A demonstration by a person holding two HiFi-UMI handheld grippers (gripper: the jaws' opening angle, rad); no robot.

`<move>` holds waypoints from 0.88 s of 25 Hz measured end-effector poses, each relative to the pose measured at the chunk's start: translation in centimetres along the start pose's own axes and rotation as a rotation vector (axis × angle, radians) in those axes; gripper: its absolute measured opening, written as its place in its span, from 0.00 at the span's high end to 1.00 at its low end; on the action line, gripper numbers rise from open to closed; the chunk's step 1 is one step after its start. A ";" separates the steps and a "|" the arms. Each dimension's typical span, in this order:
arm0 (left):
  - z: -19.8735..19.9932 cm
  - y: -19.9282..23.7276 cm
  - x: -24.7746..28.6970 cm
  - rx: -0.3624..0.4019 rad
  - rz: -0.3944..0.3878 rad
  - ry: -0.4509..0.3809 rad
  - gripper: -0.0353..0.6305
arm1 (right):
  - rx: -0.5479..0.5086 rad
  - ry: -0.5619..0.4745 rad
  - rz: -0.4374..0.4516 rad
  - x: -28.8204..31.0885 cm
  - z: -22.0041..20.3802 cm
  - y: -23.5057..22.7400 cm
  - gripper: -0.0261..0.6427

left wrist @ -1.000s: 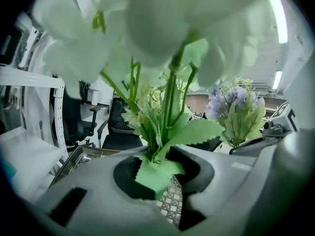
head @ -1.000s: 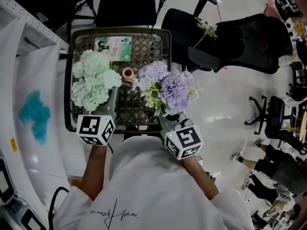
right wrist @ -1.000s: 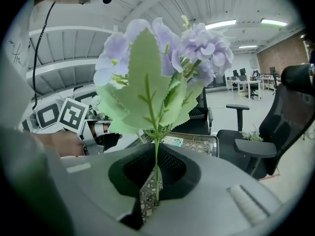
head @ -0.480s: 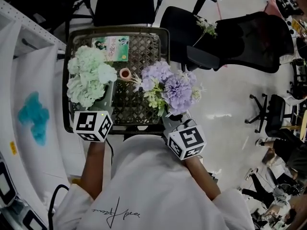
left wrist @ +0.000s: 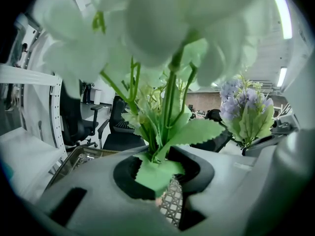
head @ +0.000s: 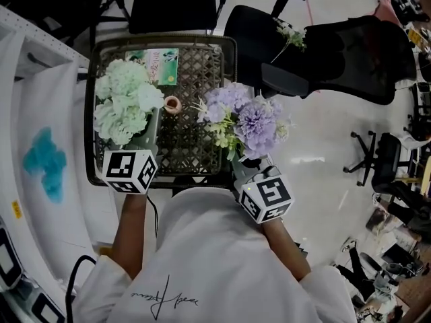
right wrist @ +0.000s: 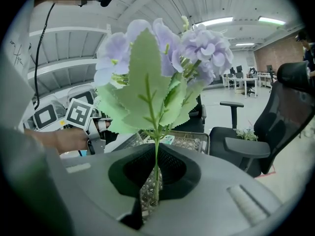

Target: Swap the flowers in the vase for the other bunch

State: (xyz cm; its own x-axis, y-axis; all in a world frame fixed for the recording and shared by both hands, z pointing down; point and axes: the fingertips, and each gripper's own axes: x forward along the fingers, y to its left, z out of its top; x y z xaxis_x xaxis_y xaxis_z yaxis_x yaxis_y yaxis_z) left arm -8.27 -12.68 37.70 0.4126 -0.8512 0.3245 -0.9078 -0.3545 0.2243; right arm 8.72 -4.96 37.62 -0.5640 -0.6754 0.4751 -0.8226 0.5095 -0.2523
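Though thin-stemmed, ruffled purple bunch [right wrist: 158, 75].

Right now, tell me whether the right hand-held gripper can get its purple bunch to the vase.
Probably yes. The vase stands open-mouthed on the wicker table, left of the purple bunch that the right hand-held gripper clamps. Only the green bunch in the left hand-held gripper crowds its far side.

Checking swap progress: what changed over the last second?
The lilac flower bunch, clamped in the right tongs, drifted right, farther off the woven lattice tabletop; the pale-green flower bunch in the left tongs edged away from the person. Both grips and the small pink vase unchanged.
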 end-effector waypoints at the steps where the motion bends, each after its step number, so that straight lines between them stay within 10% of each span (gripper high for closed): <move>1: -0.1 0.1 0.2 0.000 0.003 0.003 0.83 | -0.002 0.004 0.000 0.1 -0.1 -0.2 0.94; 22: -1.9 1.9 2.6 0.004 0.055 0.048 0.83 | 0.043 0.033 0.040 1.9 -0.8 -1.7 0.94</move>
State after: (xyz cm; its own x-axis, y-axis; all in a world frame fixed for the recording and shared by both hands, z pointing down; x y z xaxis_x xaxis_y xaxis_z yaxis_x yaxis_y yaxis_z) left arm -8.78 -14.84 40.75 0.3652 -0.8499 0.3799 -0.9294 -0.3094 0.2014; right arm 9.14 -6.66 39.66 -0.5942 -0.6370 0.4910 -0.8024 0.5117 -0.3072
